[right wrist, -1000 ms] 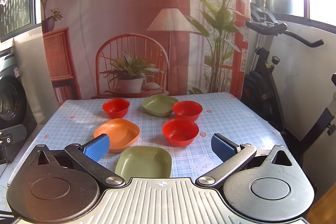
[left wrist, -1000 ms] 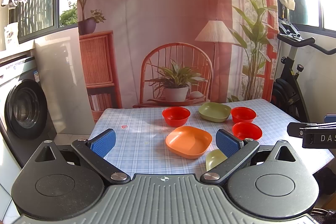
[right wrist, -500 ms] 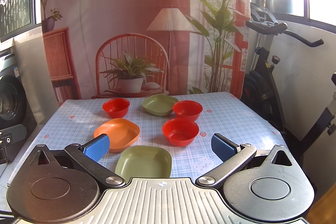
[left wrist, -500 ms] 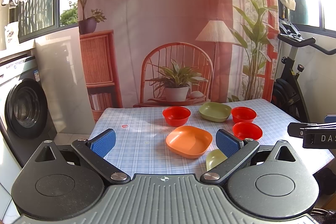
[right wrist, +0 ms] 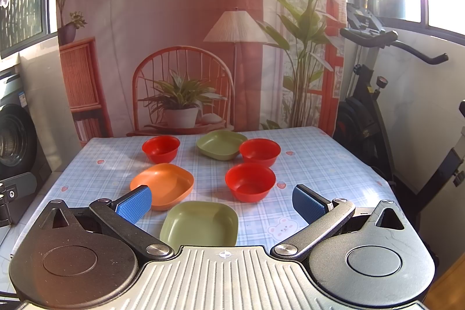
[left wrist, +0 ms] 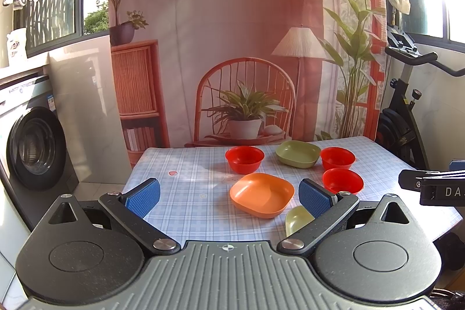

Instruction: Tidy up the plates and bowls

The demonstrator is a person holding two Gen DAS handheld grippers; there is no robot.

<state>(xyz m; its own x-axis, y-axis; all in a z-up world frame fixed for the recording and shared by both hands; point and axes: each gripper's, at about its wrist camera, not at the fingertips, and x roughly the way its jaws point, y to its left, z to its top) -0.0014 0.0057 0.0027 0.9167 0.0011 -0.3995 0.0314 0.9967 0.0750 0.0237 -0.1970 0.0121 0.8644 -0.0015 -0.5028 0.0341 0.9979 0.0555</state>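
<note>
On the checked tablecloth (right wrist: 314,164) lie three red bowls: one far left (right wrist: 160,148), one far right (right wrist: 259,150), one nearer (right wrist: 250,181). An orange square plate (right wrist: 165,183) lies left of centre, a green plate (right wrist: 221,144) at the back, another green plate (right wrist: 200,224) nearest me. My right gripper (right wrist: 222,204) is open and empty just above the near green plate. My left gripper (left wrist: 228,196) is open and empty, held over the table's near left, with the orange plate (left wrist: 261,193) between its fingers in view.
An exercise bike (right wrist: 375,106) stands right of the table. A washing machine (left wrist: 32,147) stands to the left. A printed backdrop (left wrist: 232,48) hangs behind the table's far edge. The other gripper's body (left wrist: 436,186) shows at the right edge of the left wrist view.
</note>
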